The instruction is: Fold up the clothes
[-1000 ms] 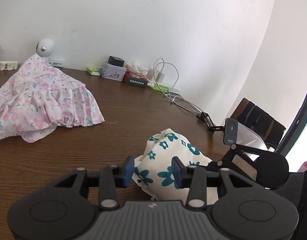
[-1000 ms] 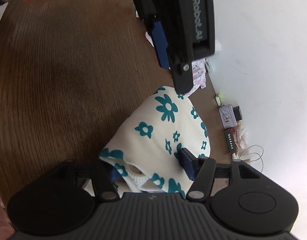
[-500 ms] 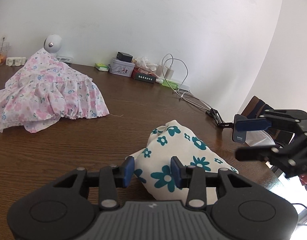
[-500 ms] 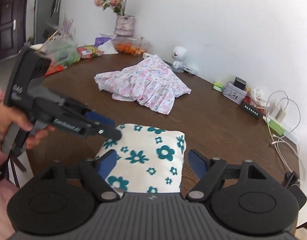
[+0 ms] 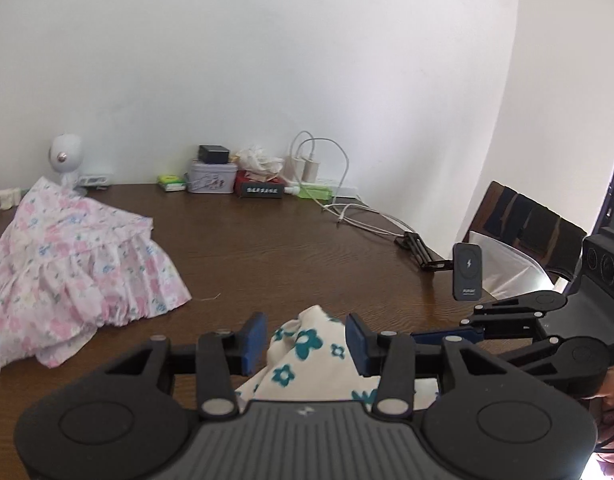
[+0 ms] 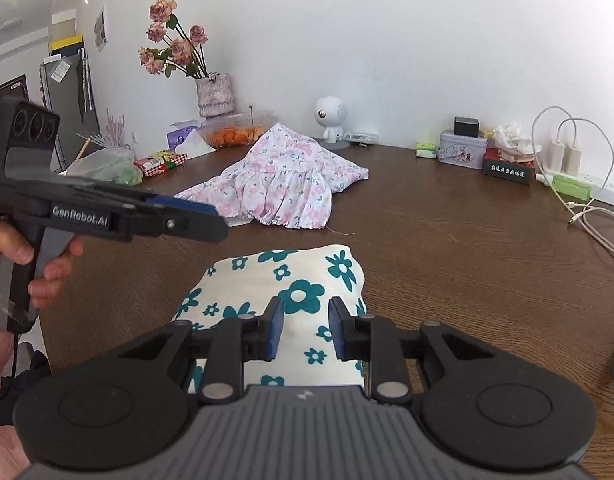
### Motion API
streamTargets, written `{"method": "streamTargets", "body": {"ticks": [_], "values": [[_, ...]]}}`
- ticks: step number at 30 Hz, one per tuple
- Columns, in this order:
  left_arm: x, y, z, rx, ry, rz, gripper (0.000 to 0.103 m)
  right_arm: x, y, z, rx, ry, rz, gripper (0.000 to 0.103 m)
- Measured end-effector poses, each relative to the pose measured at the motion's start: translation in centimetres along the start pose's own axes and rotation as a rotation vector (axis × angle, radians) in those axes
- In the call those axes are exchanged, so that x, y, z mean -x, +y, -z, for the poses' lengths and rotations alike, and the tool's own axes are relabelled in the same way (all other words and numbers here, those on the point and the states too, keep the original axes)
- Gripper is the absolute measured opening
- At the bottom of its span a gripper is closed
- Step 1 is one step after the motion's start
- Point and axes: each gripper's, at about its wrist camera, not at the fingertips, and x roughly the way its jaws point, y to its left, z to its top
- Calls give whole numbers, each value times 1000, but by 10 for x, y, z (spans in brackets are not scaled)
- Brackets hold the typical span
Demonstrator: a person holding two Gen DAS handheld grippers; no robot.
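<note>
Teal-flowered cloth lies folded on the table.
Left gripper and right gripper both hover parted, gripping nothing.

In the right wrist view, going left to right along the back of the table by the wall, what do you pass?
Vase of dried pink roses → clear tub of orange food → white round-headed robot figure → green packet → grey tin with a black box on top → white chargers with looped cables.

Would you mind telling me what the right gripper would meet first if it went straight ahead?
Probably the teal-flowered white garment, lying just beyond the right gripper fingertips; the pink floral dress lies farther on. Depth is uncertain.
</note>
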Motion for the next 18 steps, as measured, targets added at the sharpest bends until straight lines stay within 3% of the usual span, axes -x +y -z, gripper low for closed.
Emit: {"method": "streamTargets", "body": {"ticks": [3,4,5,6,11,18], "values": [[-39,-16,-15,-70,72,57,36,1,6,6,20,7,22,24],[-51,-19,-16,-88,106,79,29,-2,7,9,24,18,31,23],[-64,-23,-17,-106,140,100,11,-6,6,12,21,31,36,23],[-74,-25,-16,-125,170,97,7,-9,6,15,14,40,39,23],[-111,-18,7,-170,272,59,6,-18,3,26,-6,48,49,23],[-115,-7,14,-117,246,74,4,-19,-1,33,-30,29,40,23]]}}
